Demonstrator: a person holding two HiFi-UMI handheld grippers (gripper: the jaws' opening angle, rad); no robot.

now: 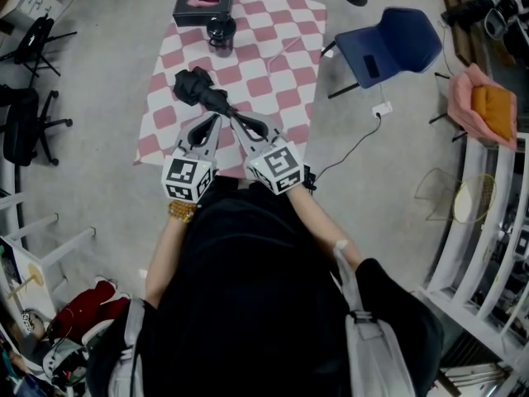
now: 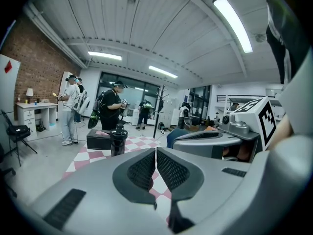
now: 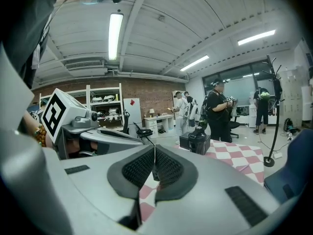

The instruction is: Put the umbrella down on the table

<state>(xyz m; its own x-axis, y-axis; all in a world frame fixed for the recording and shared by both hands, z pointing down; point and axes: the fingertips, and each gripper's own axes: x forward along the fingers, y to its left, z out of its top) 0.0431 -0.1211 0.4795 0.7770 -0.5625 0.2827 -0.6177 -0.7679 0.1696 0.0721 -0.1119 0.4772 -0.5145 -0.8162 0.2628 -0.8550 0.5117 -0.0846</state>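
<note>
We see the black folded umbrella (image 1: pixel 198 88) over the near half of the red-and-white checked surface (image 1: pixel 281 73), its handle end pointing at us. The left claw (image 1: pixel 216 119) (image 2: pixel 155 155) is pressed together with nothing between its pads, just beside that handle. The right claw (image 1: pixel 235 122) (image 3: pixel 154 153) is narrow, pinching a dark bit at the umbrella's handle end. A black lidded jar (image 1: pixel 221 34) stands farther back.
</note>
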